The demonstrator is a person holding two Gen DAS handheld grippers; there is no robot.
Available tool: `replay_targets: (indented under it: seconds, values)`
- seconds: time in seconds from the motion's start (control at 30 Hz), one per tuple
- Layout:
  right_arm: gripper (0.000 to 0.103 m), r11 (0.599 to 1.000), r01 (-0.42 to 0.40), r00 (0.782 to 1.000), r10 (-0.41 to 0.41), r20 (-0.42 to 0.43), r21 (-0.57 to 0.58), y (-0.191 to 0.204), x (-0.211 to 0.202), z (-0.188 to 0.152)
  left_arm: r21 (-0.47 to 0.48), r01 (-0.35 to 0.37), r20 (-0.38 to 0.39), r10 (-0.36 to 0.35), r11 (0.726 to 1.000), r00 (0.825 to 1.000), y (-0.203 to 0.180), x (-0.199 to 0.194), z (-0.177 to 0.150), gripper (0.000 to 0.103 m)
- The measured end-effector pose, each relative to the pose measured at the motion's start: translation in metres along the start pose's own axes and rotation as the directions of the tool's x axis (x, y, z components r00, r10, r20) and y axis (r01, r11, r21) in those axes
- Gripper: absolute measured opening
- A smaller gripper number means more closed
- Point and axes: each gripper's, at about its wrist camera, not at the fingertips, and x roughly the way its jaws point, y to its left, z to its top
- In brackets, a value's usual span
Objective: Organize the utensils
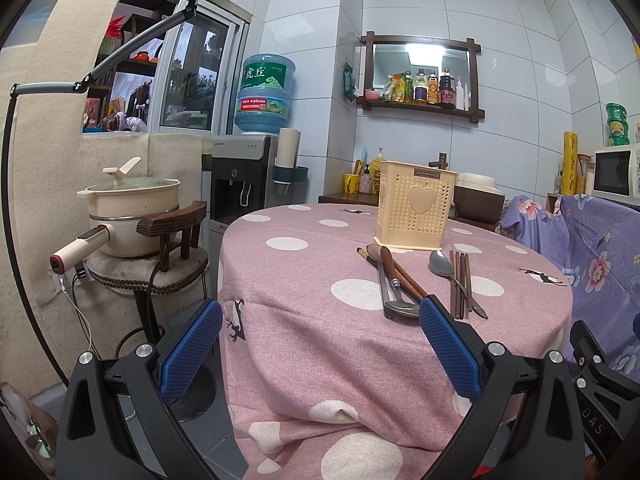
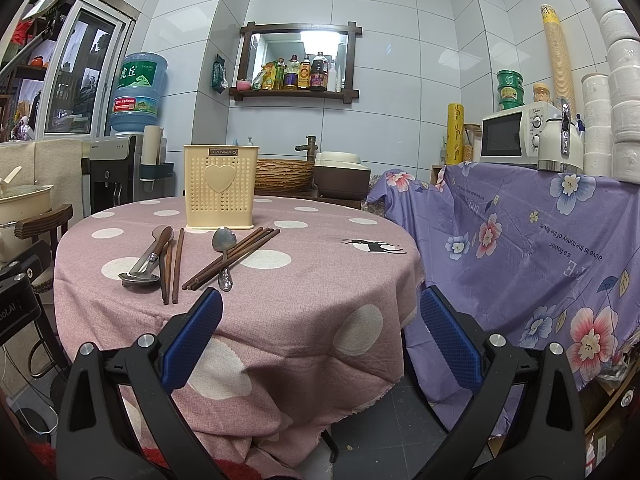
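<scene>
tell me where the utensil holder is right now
The cream utensil holder stands upright toward the far side of the round pink table, centre-left in the right wrist view, just behind the spoons and chopsticks lying on the cloth.

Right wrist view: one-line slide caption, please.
Open right gripper faces spoons and chopsticks lying before the cream utensil holder.

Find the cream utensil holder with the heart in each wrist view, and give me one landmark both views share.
Left wrist: the holder stands right of centre on the far part of the pink table, behind the spoons and chopsticks.
Right wrist: the holder stands left of centre at the table's far edge, in front of the woven basin.
Shared landmark: the wooden-framed wall shelf of bottles, above and behind the holder.
</scene>
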Motion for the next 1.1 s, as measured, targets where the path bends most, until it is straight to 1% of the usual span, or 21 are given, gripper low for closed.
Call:
replay_targets:
  seconds: [0.33, 0.47, 0.53, 0.57, 0.6, 0.63, 0.67, 0.7, 0.77, 0.8, 0.83, 0.87, 0.93, 1.0, 1.07, 1.1]
  values:
    - [0.098, 1.0, -0.011, 1.0, 0.011, -0.008, 0.0, 0.002, 0.003, 0.0, -0.003, 0.0, -0.001, 0.0, 1.0, 1.0, 0.0, 0.0, 0.0, 0.098]
    - [0.098, 1.0, -0.027, 0.999, 0.027, -0.047, 0.009, 0.006, 0.015, -0.001, -0.012, 0.002, -0.014, -0.003, 1.0, 1.0, -0.002, 0.0, 0.0, 0.098]
    - [0.098, 0.999, -0.044, 0.995, 0.046, -0.086, 0.028, 0.003, 0.025, 0.001, -0.019, 0.018, -0.043, -0.019, 1.0, 0.999, 0.003, 0.014, -0.004, 0.098]
    - [0.098, 0.997, -0.065, 0.992, 0.069, -0.11, 0.036, -0.001, 0.03, 0.0, -0.016, 0.026, -0.067, -0.027, 1.0, 0.997, 0.002, 0.021, -0.003, 0.098]
    - [0.098, 0.993, -0.105, 0.984, 0.111, -0.142, 0.048, -0.004, 0.036, 0.001, -0.012, 0.029, -0.088, -0.03, 1.0, 0.996, 0.006, 0.029, -0.002, 0.098]
    - [0.098, 0.986, -0.152, 0.971, 0.162, -0.177, 0.069, -0.007, 0.042, 0.001, -0.01, 0.037, -0.108, -0.038, 0.999, 0.993, 0.009, 0.037, -0.002, 0.098]
    - [0.098, 0.973, -0.203, 0.951, 0.222, -0.214, 0.106, -0.01, 0.052, 0.003, -0.007, 0.05, -0.123, -0.05, 0.999, 0.991, 0.007, 0.04, 0.003, 0.098]
    - [0.098, 0.967, -0.216, 0.941, 0.243, -0.238, 0.132, -0.013, 0.059, 0.007, 0.009, 0.057, -0.132, -0.056, 0.998, 0.99, 0.007, 0.047, 0.009, 0.098]
    - [0.098, 0.965, -0.214, 0.932, 0.249, -0.263, 0.154, -0.016, 0.073, 0.016, 0.042, 0.055, -0.115, -0.05, 0.998, 0.992, 0.005, 0.054, 0.022, 0.098]
    - [0.098, 0.961, -0.229, 0.926, 0.264, -0.268, 0.157, -0.017, 0.08, 0.021, 0.065, 0.064, -0.104, -0.057, 0.996, 0.993, 0.004, 0.059, 0.03, 0.098]
    - [0.098, 0.957, -0.249, 0.918, 0.282, -0.279, 0.149, -0.016, 0.088, 0.027, 0.087, 0.078, -0.105, -0.069, 0.993, 0.992, 0.002, 0.065, 0.039, 0.098]
    - [0.098, 0.958, -0.252, 0.913, 0.282, -0.294, 0.136, -0.015, 0.095, 0.032, 0.102, 0.089, -0.118, -0.077, 0.991, 0.99, 0.0, 0.071, 0.045, 0.098]
    - [0.098, 0.962, -0.256, 0.906, 0.274, -0.324, 0.097, -0.01, 0.111, 0.043, 0.122, 0.113, -0.166, -0.092, 0.986, 0.982, -0.002, 0.09, 0.058, 0.098]
    - [0.098, 0.962, -0.265, 0.899, 0.271, -0.343, 0.067, -0.007, 0.124, 0.052, 0.122, 0.135, -0.237, -0.103, 0.983, 0.966, -0.002, 0.112, 0.065, 0.093]
    - [0.098, 0.962, -0.269, 0.892, 0.268, -0.365, 0.049, -0.006, 0.139, 0.059, 0.109, 0.154, -0.321, -0.112, 0.982, 0.94, -0.002, 0.133, 0.067, 0.078]
    - [0.097, 0.962, -0.27, 0.886, 0.267, -0.379, 0.047, -0.006, 0.145, 0.06, 0.1, 0.163, -0.351, -0.118, 0.982, 0.929, -0.001, 0.139, 0.065, 0.075]
